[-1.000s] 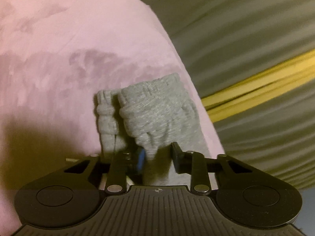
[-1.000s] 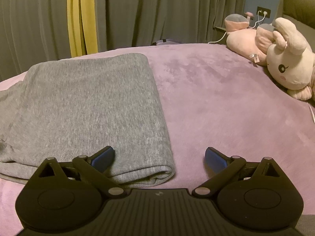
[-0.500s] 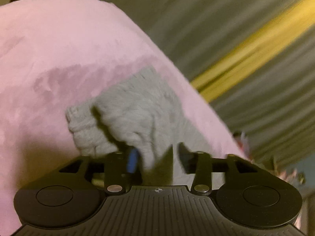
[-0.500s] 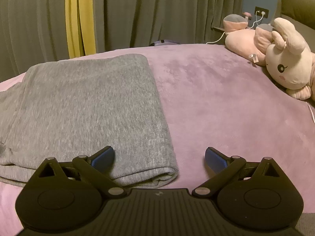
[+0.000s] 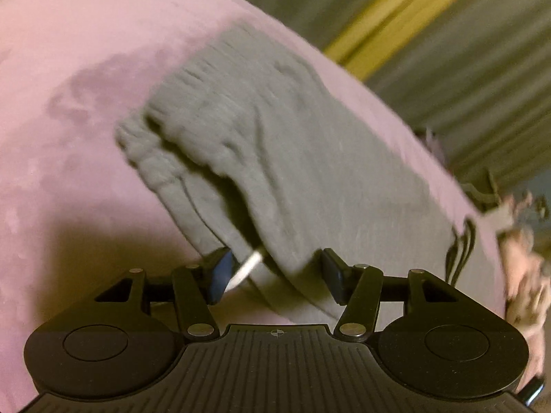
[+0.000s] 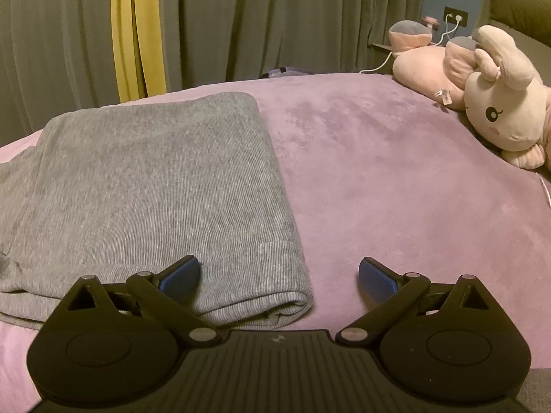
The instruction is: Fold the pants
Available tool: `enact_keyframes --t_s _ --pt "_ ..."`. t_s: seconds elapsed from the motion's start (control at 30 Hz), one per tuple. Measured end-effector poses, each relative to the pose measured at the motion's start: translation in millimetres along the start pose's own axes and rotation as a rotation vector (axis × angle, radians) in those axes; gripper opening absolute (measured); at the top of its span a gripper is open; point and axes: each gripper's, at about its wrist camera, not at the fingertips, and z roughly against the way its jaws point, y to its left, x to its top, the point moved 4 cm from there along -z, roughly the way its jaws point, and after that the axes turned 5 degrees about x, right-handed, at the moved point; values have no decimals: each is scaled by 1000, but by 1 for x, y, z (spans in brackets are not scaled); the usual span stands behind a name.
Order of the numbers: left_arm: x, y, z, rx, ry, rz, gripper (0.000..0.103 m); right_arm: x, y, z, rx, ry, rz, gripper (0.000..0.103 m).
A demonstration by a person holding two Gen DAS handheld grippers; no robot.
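The left gripper (image 5: pixel 277 277) is standing half open, its jaws having just been parting, and a fold of the grey pants (image 5: pixel 286 158) is hanging between the two fingers without either pad pressing on it; a small white tag or cord end is showing just beside the left pad. The right gripper (image 6: pixel 279 277) is hovering wide open with nothing clamped, its left finger (image 6: pixel 180 277) lying over the near hem of the pants (image 6: pixel 155 186) and its right finger over bare cover.

One pair of pants is lying on the bed (image 6: pixel 396 179), folded into a thick rectangle of several layers. In the right wrist view the ribbed cuff is running along the near edge, the right edge is lying straight, and looser cloth is spreading out to the left. In the left wrist view, which is blurred, the gathered waistband is bunching at the far left end with a dark gap opening between its layers.

The mauve cover is stretching out around the pants. Two plush toys are resting at the far right of the bed: a cream rabbit (image 6: pixel 506 103) and a pink one (image 6: pixel 423 65) behind it. Grey curtains (image 6: pixel 275 17) are hanging behind, with one yellow strip (image 6: pixel 137 34) among them
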Motion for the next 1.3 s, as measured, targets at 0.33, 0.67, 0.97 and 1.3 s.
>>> enact_keyframes --t_s 0.33,0.67,0.97,1.3 --pt "-18 -10 9 -154 37 87 64 1 -1 -1 1 4 -9 99" --pt "-12 -8 19 -187 29 134 67 1 -2 -3 2 9 -19 99" --pt "-6 1 31 -202 -14 188 69 1 -2 -4 3 12 -31 99" --pt "0 -11 5 -176 3 196 72 1 0 -3 -2 10 -29 99"
